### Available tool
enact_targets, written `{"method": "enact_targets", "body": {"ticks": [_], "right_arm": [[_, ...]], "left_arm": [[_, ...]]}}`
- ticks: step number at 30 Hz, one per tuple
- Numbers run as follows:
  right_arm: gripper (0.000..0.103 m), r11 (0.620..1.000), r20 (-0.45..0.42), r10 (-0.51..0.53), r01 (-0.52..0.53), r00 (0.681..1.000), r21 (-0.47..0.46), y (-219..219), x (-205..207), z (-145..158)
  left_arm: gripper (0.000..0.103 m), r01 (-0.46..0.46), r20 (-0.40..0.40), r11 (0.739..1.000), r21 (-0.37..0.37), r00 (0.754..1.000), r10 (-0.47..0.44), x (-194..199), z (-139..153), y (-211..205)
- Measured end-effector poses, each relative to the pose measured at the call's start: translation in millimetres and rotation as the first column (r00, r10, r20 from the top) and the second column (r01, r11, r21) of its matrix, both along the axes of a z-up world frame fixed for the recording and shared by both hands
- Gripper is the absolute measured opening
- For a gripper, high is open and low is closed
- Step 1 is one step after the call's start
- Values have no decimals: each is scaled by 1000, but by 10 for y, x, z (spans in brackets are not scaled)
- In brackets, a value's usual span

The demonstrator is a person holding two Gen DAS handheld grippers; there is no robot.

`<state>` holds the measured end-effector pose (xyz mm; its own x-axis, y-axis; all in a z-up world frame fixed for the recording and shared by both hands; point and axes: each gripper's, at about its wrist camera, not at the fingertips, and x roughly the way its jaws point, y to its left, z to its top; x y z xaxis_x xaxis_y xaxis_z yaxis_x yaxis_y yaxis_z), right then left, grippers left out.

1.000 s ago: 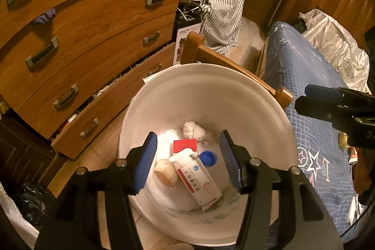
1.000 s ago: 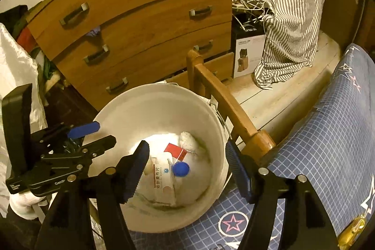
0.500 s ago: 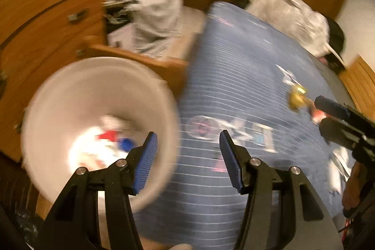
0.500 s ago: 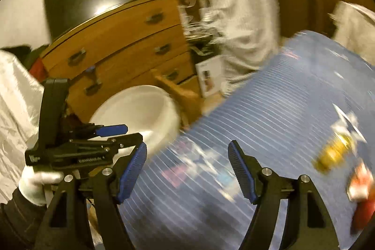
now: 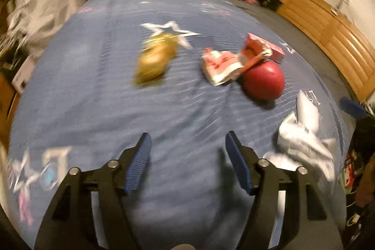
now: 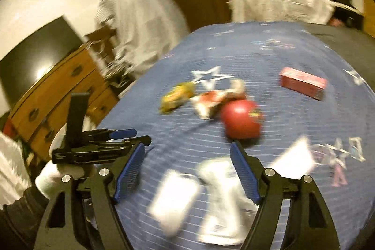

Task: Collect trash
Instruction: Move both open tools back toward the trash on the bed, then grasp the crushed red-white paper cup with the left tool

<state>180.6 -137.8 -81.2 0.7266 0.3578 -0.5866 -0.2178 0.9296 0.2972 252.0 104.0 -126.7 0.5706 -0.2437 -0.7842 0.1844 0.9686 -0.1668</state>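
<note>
Left wrist view: left tongs (image 5: pixel 187 147) spread and empty above the bed (image 5: pixel 93 90); white crumpled wrapper (image 5: pixel 304 132) lies near right, red ball (image 5: pixel 263 80) beyond.

Right wrist view: right tongs (image 6: pixel 187 162) spread, empty, nearer; blurred white wrapper (image 6: pixel 220 193) directly beneath, red ball (image 6: pixel 241 120) farther.

No text, brand or number can be read in either view; motion blur smears every printed surface. The blue bedsheet (image 5: pixel 98 90) carries a white star outline (image 5: pixel 170 33) and blurred block letters (image 6: pixel 356 149) that cannot be made out. Beside the star, the red-and-white wrapper (image 5: pixel 221 65) shows print too blurred to read.
</note>
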Motion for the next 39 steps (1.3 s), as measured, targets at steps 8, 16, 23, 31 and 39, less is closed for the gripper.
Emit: {"method": "enact_targets", "body": {"ticks": [8, 16, 23, 31, 39], "right_arm": [[78, 996, 18, -75, 74, 997, 45, -631, -7, -68], [78, 995, 9, -72, 72, 997, 66, -711, 144, -189], [78, 995, -2, -74, 74, 997, 71, -708, 198, -285], [75, 995, -30, -63, 65, 998, 76, -656, 161, -446], [47, 999, -44, 29, -27, 999, 48, -428, 35, -443]], "left_arm": [[68, 90, -57, 996, 24, 994, -89, 663, -287, -517], [69, 54, -22, 998, -11, 998, -54, 1023, -292, -522], [68, 50, -5, 999, -16, 999, -50, 1236, -296, -572], [25, 54, 8, 997, -52, 999, -54, 1275, -301, -529], [18, -4, 65, 1000, -30, 998, 6, 952, -115, -459]]}}
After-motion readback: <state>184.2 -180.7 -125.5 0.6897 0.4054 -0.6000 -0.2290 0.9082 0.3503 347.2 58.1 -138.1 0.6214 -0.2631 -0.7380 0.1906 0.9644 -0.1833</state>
